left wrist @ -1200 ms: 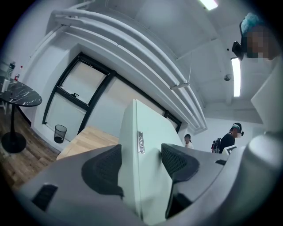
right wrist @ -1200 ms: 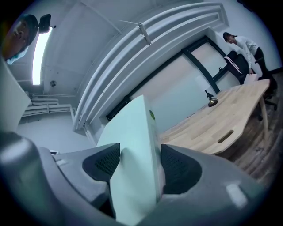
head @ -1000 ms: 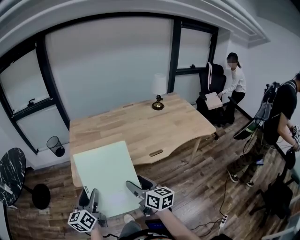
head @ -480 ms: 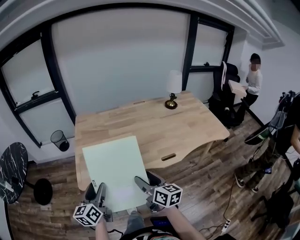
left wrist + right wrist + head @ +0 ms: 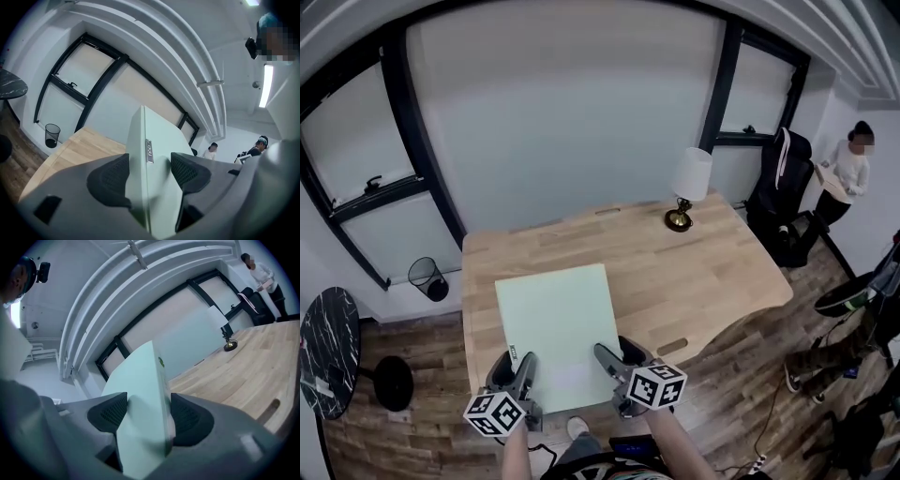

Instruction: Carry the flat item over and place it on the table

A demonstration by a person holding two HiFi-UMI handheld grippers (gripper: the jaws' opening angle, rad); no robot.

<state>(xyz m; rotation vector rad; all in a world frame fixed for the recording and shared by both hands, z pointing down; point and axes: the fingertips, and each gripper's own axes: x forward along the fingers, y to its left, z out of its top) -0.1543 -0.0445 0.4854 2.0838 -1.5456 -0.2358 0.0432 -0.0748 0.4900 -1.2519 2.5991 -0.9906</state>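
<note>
1. Flat board (image 5: 555, 330), pale green, thin, rectangular. It is held at its near edge by both grippers, one near each near corner.
2. L gripper (image 5: 518, 368): jaws are clamped on the board's near-left part. In the left gripper view the board stands edge-on btwn the two dark ribbed pads (image 5: 112, 180), pinched from both faces. A small grey label (image 5: 149, 151) sits on the board's thin edge just past the pads.
3. R gripper (image 5: 614, 361): same grip on the near-right part. In the right gripper view the jaws press on both faces w/ the board filling the gap. There is a small green mark (image 5: 161, 362) on the edge farther out.
4. Position: in the head view most of the board overlaps the near-left part of the wooden table (image 5: 722, 272), while its near edge and both grippers lie past the table's near side, over the wood floor (image 5: 741, 394). Can't tell if the board touches the tabletop.
5. On the table: lamp (image 5: 688, 186) w/ white shade and brass base, at the far side, well apart from the board.
6. Around: black mesh bin (image 5: 425, 278) by the window wall at left, dark round side table (image 5: 323, 345) at far left, black chair (image 5: 783, 192) and a person (image 5: 851, 173) in white at far right.
</note>
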